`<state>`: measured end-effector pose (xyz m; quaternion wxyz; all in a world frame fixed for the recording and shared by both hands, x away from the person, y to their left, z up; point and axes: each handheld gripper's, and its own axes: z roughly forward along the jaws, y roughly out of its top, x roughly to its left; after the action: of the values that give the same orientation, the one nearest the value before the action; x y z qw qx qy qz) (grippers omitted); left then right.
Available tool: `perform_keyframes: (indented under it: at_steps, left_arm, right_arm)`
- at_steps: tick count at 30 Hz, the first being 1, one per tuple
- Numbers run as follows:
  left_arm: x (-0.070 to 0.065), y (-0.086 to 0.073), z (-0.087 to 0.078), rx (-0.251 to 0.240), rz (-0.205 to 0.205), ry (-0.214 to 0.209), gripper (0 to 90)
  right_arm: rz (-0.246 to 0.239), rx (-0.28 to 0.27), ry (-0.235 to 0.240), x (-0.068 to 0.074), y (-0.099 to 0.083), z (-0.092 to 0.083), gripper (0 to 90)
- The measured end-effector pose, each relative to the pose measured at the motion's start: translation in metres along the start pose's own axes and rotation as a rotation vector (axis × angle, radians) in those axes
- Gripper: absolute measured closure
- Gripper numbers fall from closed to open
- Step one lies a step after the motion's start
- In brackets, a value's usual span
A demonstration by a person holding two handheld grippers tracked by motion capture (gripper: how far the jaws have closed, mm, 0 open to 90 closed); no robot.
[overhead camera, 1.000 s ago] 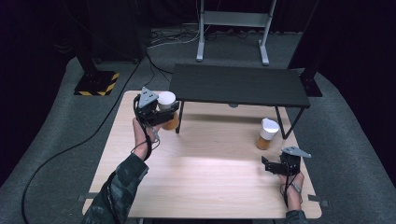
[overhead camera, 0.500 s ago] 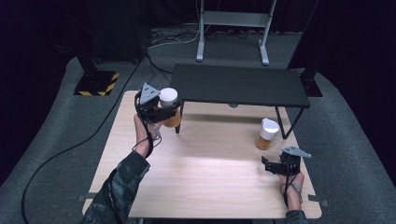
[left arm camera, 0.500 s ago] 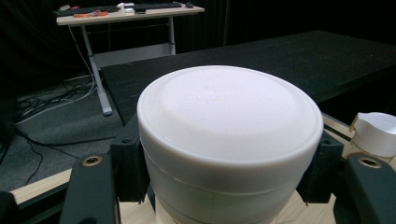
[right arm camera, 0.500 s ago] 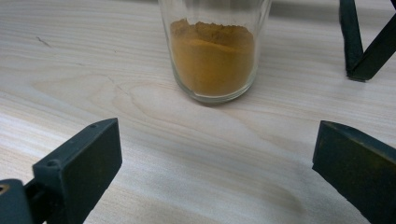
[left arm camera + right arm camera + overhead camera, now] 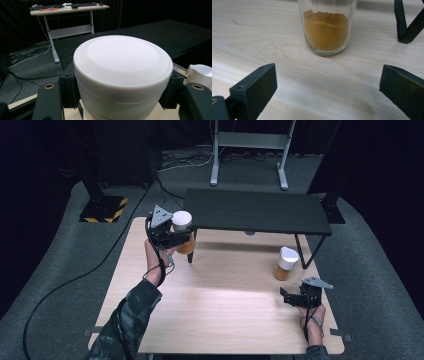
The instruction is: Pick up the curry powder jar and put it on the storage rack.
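Note:
A glass jar (image 5: pixel 183 222) with a white lid and orange powder hangs in the air at the left front corner of the low black table (image 5: pixel 257 210). My left gripper (image 5: pixel 182 238) is shut on it. In the left gripper view the lid (image 5: pixel 122 57) is close up, and the gripper (image 5: pixel 122 87) has a jaw on each side of the jar just below it. A second such jar (image 5: pixel 286 264) stands on the wooden table (image 5: pixel 225 320) at the right. My right gripper (image 5: pixel 284 296) rests low in front of it, open (image 5: pixel 328 92), with the jar (image 5: pixel 325 32) a short way ahead.
The black table's front right leg (image 5: pixel 404 22) stands just right of the second jar. A black cable (image 5: pixel 75 280) trails over the grey floor at the left. A white-legged desk (image 5: pixel 67 10) stands at the back.
My left gripper has carried its jar slightly up and toward the black table. The right gripper has stayed still.

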<state>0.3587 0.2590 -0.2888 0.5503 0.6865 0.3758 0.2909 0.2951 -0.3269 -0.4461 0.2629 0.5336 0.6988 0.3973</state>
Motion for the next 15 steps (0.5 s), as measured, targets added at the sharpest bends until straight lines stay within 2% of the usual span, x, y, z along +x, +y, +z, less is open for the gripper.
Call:
perform_keyframes:
  at_steps: [15]
  left_arm:
    - [-0.0012, 0.0091, 0.0062, -0.013, -0.015, -0.001, 33.3]
  right_arm:
    - [-0.005, 0.002, -0.003, 0.0009, 0.0003, 0.0002, 0.3]
